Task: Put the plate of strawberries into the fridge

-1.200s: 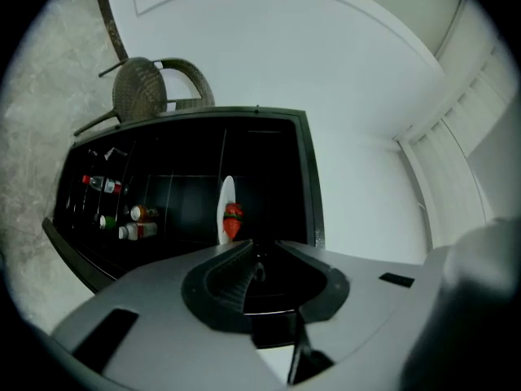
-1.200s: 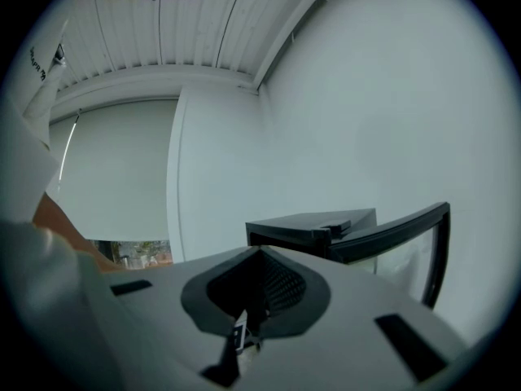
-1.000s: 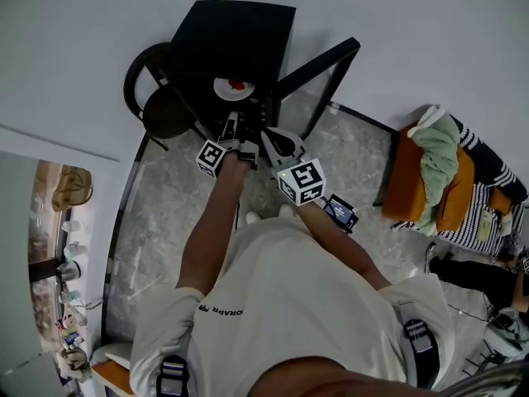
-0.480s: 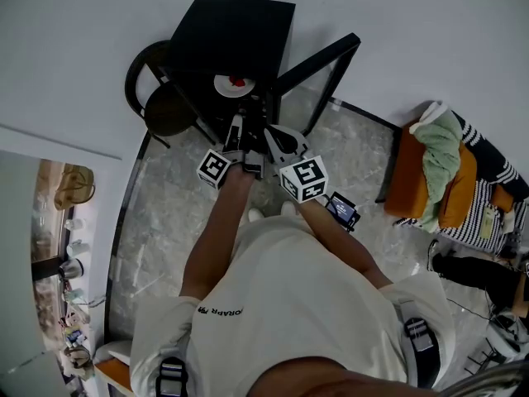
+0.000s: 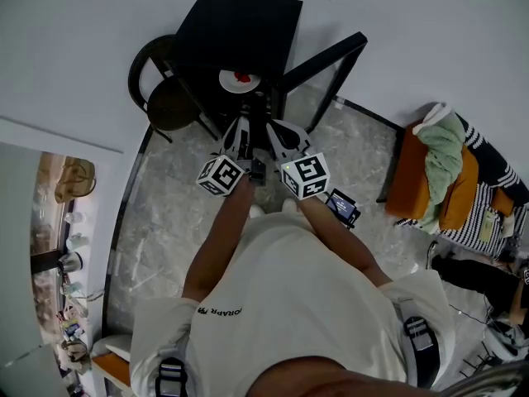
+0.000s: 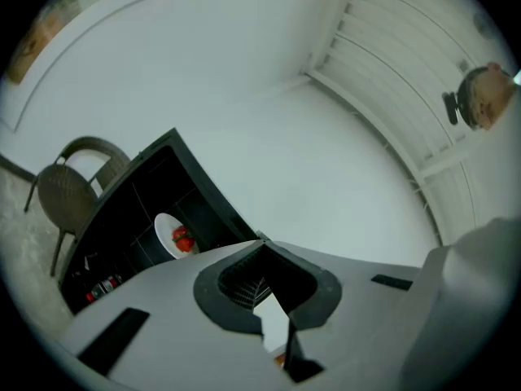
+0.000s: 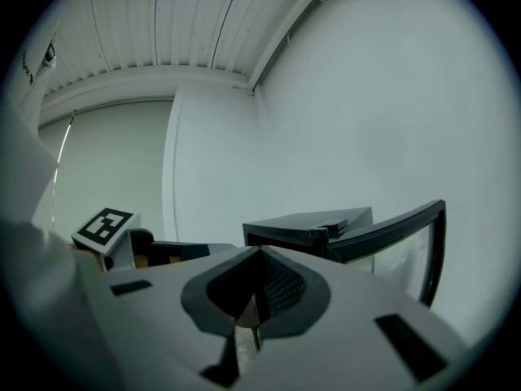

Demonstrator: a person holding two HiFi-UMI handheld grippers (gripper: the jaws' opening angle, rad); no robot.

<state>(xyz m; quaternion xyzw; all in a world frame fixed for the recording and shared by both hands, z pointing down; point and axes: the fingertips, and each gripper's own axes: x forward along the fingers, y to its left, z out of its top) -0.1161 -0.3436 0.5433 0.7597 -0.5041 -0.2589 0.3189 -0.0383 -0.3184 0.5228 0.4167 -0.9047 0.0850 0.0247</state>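
Note:
A white plate of red strawberries (image 5: 240, 80) (image 6: 177, 236) sits on a shelf inside the small black fridge (image 5: 235, 31) (image 7: 309, 230). The fridge's glass door (image 5: 322, 60) (image 7: 407, 226) stands open to the right. My left gripper (image 5: 240, 132) (image 6: 262, 249) is shut and empty, held level a short way in front of the fridge opening and apart from the plate. Beside it on the right, my right gripper (image 5: 277, 136) (image 7: 259, 255) is also shut with nothing in it.
A dark round-backed chair (image 5: 165, 98) (image 6: 69, 194) stands just left of the fridge. Small bottles (image 6: 102, 287) lie in the fridge's bottom. A couch with clothes (image 5: 438, 172) is off to the right. A white wall runs behind the fridge.
My left gripper has drawn back from the fridge toward my body and rolled, its marker cube now turned. The plate stays on the shelf. The right gripper has kept still.

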